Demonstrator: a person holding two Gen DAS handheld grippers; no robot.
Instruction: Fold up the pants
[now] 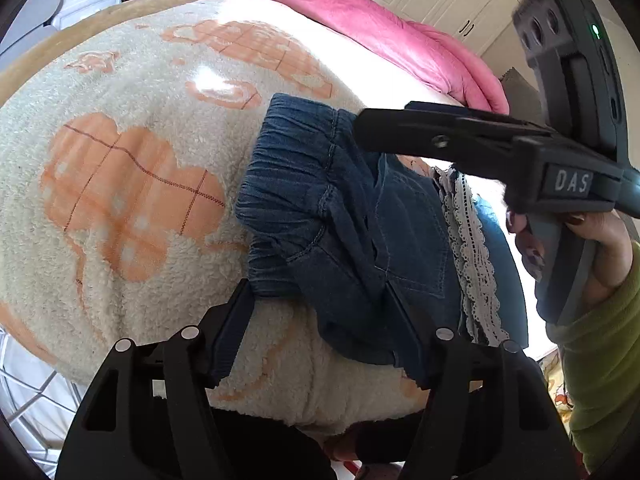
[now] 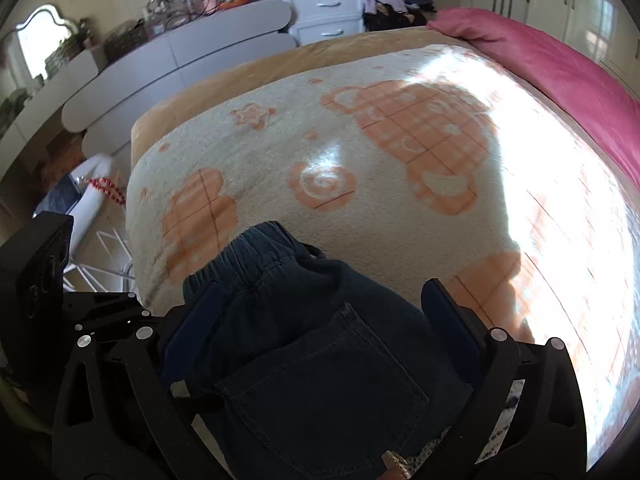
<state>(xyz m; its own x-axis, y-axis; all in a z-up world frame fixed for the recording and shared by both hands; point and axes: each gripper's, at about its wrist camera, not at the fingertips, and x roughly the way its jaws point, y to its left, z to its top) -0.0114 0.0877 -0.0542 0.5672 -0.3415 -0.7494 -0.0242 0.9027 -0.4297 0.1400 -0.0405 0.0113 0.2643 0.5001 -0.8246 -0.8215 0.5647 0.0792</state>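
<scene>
Small dark-blue denim pants (image 1: 340, 220) with an elastic waistband and a white lace trim lie folded on a cream-and-orange fleece blanket (image 1: 120, 208). My left gripper (image 1: 320, 300) is open, its fingers on either side of the pants' near edge. My right gripper (image 1: 360, 124) reaches in from the right over the waistband. In the right wrist view the pants (image 2: 312, 340) lie between the open fingers of the right gripper (image 2: 320, 292), back pocket up, waistband pointing away.
The blanket (image 2: 360, 160) covers a bed. A pink duvet (image 1: 380, 28) lies along its far side. White drawers (image 2: 320, 0) and a grey dresser (image 2: 180, 52) stand beyond the bed. A white wire rack (image 1: 24, 392) stands at the bed's left edge.
</scene>
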